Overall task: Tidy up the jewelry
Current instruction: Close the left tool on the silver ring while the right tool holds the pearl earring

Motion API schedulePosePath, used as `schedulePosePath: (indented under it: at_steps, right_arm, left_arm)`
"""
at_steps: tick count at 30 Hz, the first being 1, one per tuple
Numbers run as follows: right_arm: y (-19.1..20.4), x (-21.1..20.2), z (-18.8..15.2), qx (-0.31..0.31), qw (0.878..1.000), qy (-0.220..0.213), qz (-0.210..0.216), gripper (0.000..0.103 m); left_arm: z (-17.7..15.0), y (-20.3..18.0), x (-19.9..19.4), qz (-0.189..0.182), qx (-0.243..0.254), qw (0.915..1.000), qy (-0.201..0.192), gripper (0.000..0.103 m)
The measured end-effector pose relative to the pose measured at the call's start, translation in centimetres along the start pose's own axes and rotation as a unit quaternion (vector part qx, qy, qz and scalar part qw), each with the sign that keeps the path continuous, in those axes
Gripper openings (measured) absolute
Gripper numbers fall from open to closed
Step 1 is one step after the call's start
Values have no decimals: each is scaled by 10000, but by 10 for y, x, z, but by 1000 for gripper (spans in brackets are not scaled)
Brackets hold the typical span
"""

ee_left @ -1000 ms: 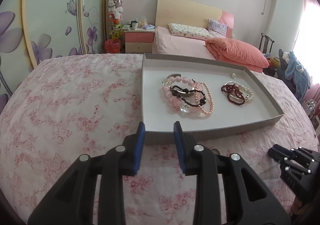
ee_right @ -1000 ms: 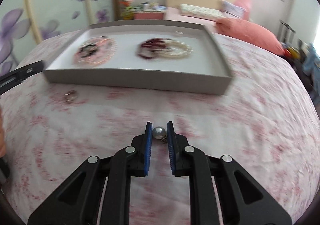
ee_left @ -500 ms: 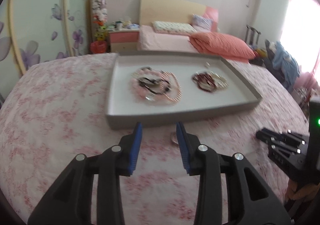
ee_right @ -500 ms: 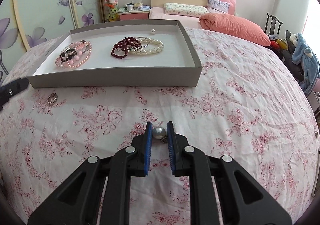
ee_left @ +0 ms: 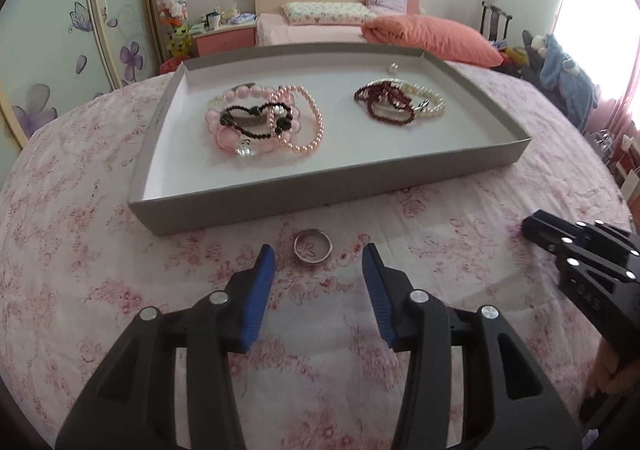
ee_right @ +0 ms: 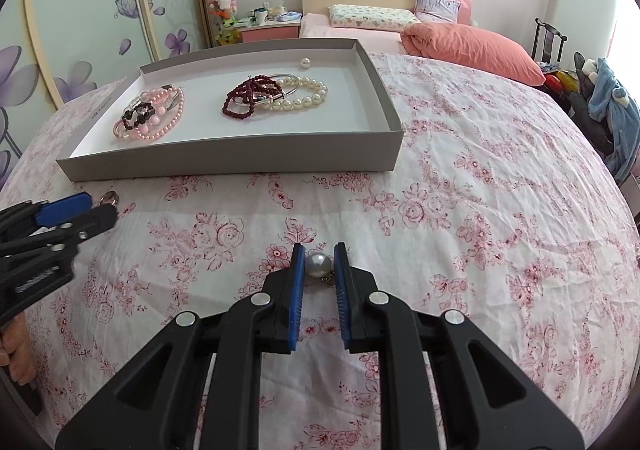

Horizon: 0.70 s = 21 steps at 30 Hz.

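Observation:
A silver ring lies on the floral cloth in front of the grey tray. My left gripper hovers at it, jaws opening, the ring between the blue fingertips with neither pad touching it. My right gripper is shut on a pearl earring just above the cloth. The tray holds a pink bracelet pile, dark red and white pearl bracelets and a small lone pearl. The right wrist view shows the left gripper by the ring.
The right gripper's black body sits low at the right of the left wrist view. Beyond the table are a bed with an orange quilt, a pink nightstand, flowered wardrobe doors and a chair with blue clothes.
My left gripper has come back from the tray and down to the ring, and its jaws have spread wider. The right gripper has kept still with the pearl earring in it.

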State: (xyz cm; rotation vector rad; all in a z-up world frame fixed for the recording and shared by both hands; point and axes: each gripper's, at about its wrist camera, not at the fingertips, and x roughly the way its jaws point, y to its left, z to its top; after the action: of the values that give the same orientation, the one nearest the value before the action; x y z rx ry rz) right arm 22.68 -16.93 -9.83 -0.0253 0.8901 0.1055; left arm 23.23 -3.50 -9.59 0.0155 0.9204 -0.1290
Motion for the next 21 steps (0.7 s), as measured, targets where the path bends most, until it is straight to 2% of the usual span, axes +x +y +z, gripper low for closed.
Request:
schedulePosePath:
  at_steps: [3,7,12,21]
  right_arm:
    - [0,0,0,-6,10000,0,-7,16]
    - [0,0,0,-1,10000,0,-3,16]
    - [0,0,0,-2,10000,1,-4,16]
    - [12,0,2,-175,9998,6,116,16]
  left_arm:
    - [4,-3,4,114,18,9999,-28,44]
    - [5,-3,5,265,5,9996,-92,22]
    - [-1,6,-1,365,-14,9993,-90,22]
    - [-26,47,-26,566,-278,9980,-61,22]
